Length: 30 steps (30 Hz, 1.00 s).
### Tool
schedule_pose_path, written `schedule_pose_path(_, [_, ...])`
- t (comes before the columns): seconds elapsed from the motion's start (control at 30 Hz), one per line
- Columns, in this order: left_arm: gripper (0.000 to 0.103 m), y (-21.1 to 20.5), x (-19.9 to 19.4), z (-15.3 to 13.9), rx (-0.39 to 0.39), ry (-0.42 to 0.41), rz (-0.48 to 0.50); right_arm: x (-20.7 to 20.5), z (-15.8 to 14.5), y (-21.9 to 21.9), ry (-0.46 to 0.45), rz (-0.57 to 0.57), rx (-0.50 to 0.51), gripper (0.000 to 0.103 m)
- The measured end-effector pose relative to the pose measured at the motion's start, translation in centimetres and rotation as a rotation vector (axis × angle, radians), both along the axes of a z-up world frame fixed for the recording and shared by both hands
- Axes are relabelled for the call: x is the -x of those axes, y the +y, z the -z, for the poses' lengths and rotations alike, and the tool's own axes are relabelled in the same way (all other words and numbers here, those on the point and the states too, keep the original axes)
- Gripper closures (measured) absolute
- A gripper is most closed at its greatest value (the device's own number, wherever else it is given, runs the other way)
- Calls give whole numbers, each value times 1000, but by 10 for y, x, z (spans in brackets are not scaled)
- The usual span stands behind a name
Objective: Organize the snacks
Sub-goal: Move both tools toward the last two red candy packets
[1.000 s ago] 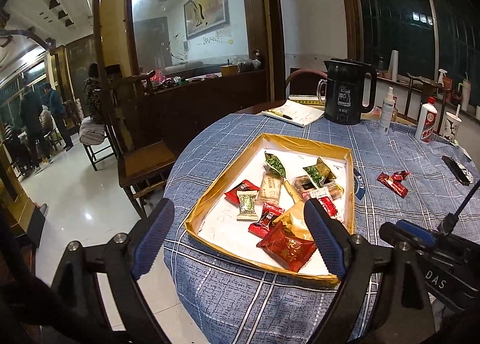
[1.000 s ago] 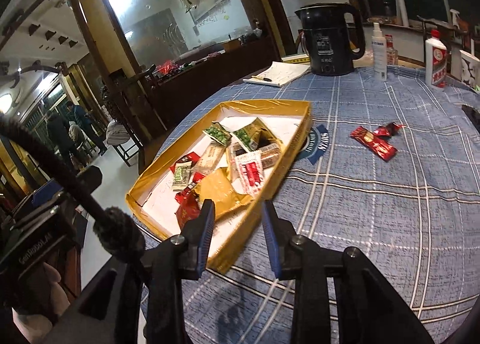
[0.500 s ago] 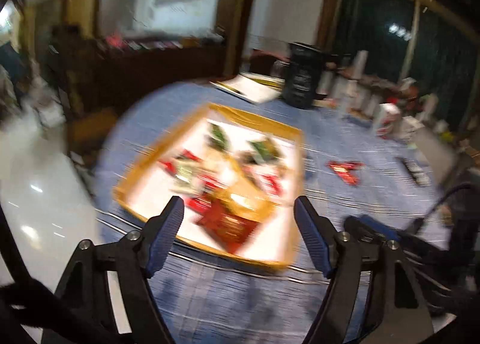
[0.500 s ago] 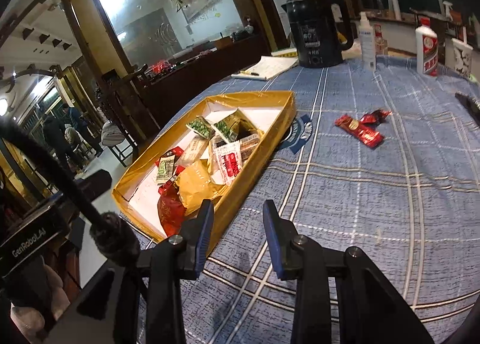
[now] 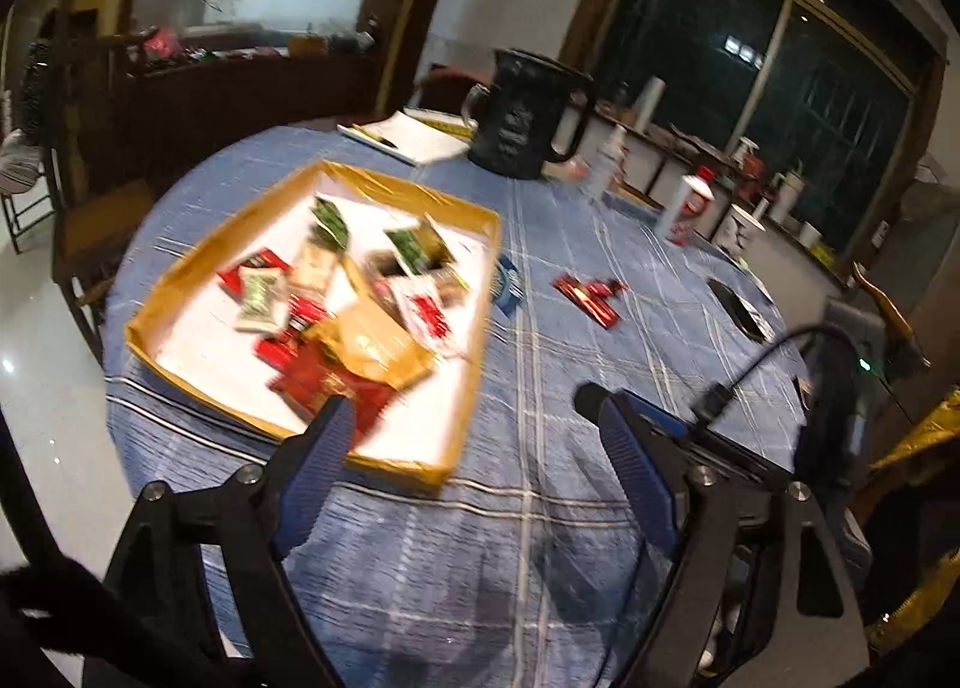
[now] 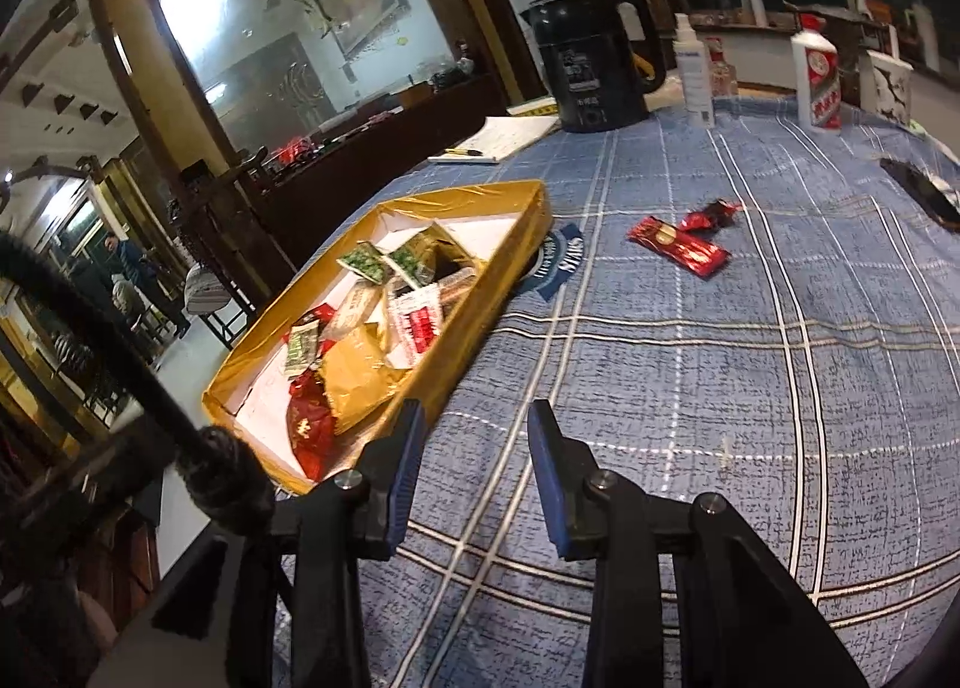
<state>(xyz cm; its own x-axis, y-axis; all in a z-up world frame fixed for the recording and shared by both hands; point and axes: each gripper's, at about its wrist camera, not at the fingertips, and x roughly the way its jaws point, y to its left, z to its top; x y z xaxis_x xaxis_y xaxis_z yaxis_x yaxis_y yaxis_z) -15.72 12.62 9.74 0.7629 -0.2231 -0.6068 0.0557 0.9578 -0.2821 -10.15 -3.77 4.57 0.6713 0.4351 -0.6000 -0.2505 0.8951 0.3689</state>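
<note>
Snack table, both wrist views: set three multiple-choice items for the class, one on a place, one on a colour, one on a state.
1. Where do the two red snack packets outside the tray lie?
A on the tablecloth
B on the notepad
C on the floor

2. What colour is the tray rim?
A green
B gold
C black

3. What does the right gripper hold?
A a packet
B a pen
C nothing

Answers: 1 A, they lie on the blue cloth right of the tray; 2 B, its walls shine gold; 3 C, only cloth shows between its pads.
</note>
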Motion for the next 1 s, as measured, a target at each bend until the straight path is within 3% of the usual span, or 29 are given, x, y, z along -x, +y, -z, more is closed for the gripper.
schedule_pose_path(0.23, [19,-30,5,1,-30,-33,127,-4,8,-15,27,34,-14,68])
schedule_pose_path(0.63, [19,-62,15,2,-76,-38,244,1,14,-47,54,120,-10,68])
schedule_pose_path(1.0, [19,-51,21,-2,25,-42,265,22,1,-75,40,218,36,67])
